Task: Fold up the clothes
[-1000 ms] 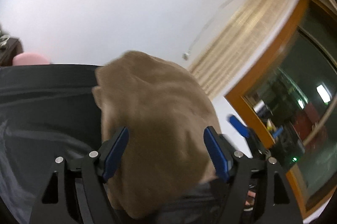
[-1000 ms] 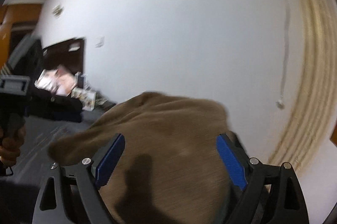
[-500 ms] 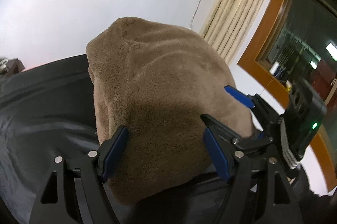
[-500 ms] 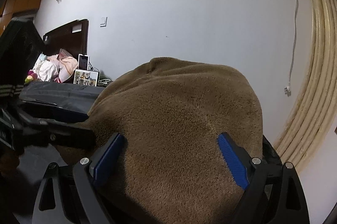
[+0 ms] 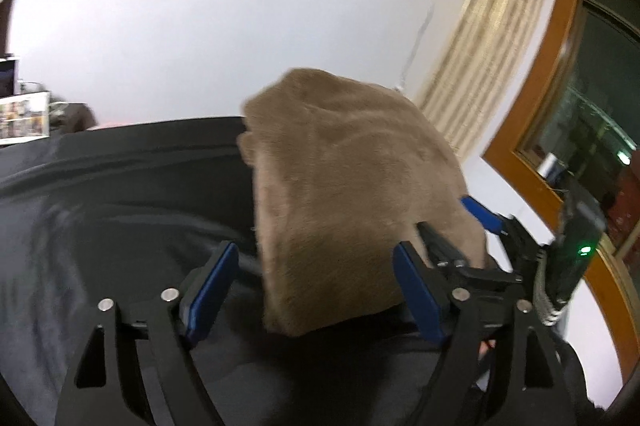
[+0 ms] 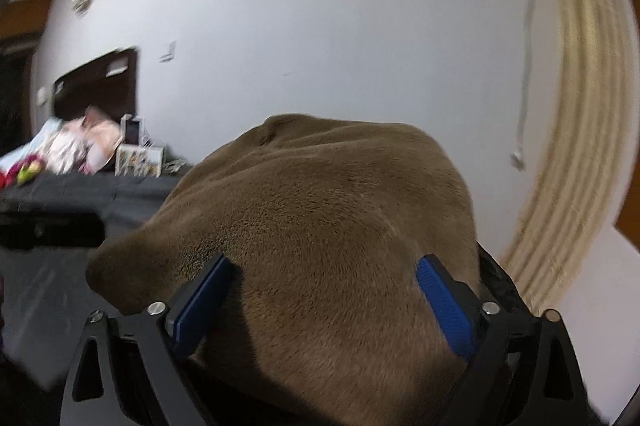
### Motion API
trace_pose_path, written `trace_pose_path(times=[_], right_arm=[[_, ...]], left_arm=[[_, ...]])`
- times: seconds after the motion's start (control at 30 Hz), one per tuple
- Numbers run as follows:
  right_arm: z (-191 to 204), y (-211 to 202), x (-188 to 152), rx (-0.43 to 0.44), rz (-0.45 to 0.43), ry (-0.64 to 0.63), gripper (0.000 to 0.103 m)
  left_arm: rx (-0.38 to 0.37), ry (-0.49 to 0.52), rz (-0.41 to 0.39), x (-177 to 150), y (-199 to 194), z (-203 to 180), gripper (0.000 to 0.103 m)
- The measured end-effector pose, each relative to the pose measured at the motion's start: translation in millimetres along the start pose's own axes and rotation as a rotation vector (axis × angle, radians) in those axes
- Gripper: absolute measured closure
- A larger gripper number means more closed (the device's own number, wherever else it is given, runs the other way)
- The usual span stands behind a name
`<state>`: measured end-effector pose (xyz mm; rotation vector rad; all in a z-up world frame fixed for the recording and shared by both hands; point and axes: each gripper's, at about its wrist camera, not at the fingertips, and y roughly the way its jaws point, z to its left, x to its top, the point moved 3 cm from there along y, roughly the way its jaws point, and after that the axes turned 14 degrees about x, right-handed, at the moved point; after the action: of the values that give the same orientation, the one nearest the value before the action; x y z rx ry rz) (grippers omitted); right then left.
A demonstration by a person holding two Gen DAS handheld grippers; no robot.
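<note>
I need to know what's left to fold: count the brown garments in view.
1: a brown fleece garment, folded, lies on the dark bedcover ahead of both open grippers. Others may be hidden outside these views.

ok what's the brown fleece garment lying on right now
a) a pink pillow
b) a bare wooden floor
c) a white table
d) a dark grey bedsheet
d, in the left wrist view the brown fleece garment sits bunched on the dark grey bedsheet, which spreads out to its left and beneath it.
</note>
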<state>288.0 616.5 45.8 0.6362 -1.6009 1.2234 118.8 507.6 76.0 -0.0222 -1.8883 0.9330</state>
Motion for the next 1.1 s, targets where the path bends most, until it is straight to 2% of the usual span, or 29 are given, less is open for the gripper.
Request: trace_pose_path(times=[0.13,0.17,0.37,0.57,0.7,0.8,0.87,1.0,1.1], right_arm=[[13,-18,-4,-0.091,-0.063,0.054,0.001],[17,-22,-6,-0.114,-0.082,0.06,0.001],[25,-39,-12,-0.241,-0.154,0.079,0.001],[18,-45,-13,-0.251,-0.163,0.12,0.001],[16,-46,-14,-0.244,-0.16,0.128,0.001],[22,-48,-12,-0.249,-0.171,0.103,0.001],[26,-51,-11,-0.257,-0.185,0.083,0.001],[26,-55,-10,-0.27,-0.198,0.083,0.001],[22,-59,-11,-0.27,-0.204,0.105,0.001]], left_arm=[[0.054,-0.01,0.002,-5,-3,4,0.01],[0.064,-0.012,0.006,-6,-2,5,0.0],[0.174,0.032,0.002,-10,-1,3,0.0],[0.258,0.053,-0.035,-9,-6,3,0.0],[0.26,0.07,-0.052,-8,-9,2,0.0],[0.298,0.097,-0.081,-7,-13,-1,0.0],[0.288,0.091,-0.087,-6,-15,-2,0.0],[0.218,0.038,-0.06,-4,-18,1,0.0],[0.235,0.037,-0.065,-3,-19,3,0.0]])
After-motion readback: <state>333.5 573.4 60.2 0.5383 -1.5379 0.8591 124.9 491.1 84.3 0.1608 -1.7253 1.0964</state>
